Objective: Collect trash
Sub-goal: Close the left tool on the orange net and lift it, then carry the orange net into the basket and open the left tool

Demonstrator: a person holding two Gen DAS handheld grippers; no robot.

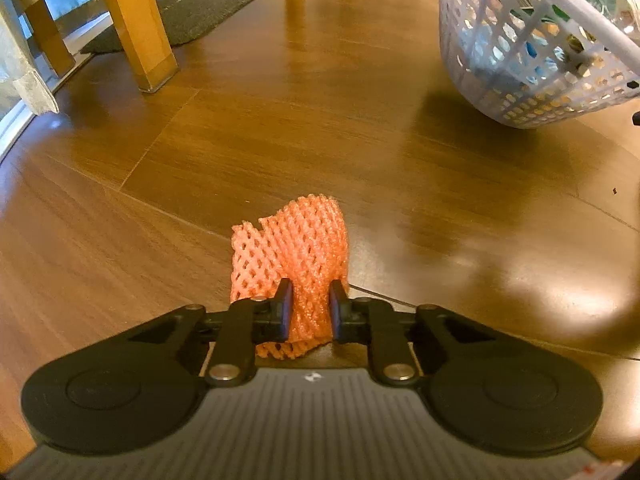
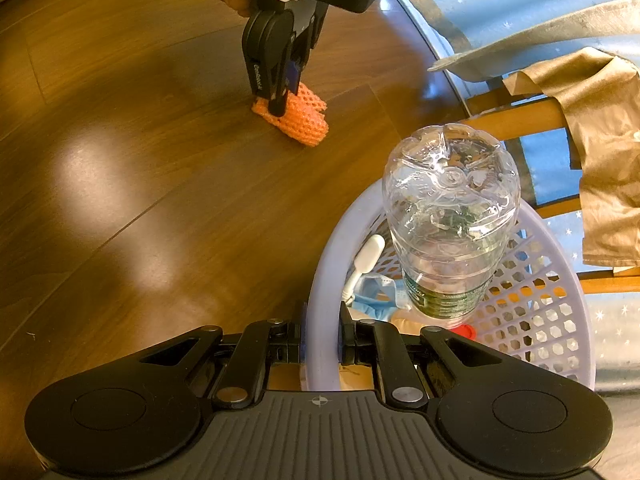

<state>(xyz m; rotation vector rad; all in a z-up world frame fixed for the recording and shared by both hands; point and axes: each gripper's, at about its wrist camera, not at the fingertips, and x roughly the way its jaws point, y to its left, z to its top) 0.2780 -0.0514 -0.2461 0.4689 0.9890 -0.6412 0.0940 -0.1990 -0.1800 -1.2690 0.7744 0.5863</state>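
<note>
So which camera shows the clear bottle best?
The right wrist view. There the bottle stands upside down in the basket, seen whole from its base to its green label. The left wrist view shows only a clear, blurred patch over the basket's rim at the top right corner; it cannot be told as a bottle there.

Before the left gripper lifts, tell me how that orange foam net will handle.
The orange foam net is open mesh, so probably very light. It bunches between the left gripper fingers, so it is likely soft and squashy. Its free end may flop when raised off the floor.
</note>
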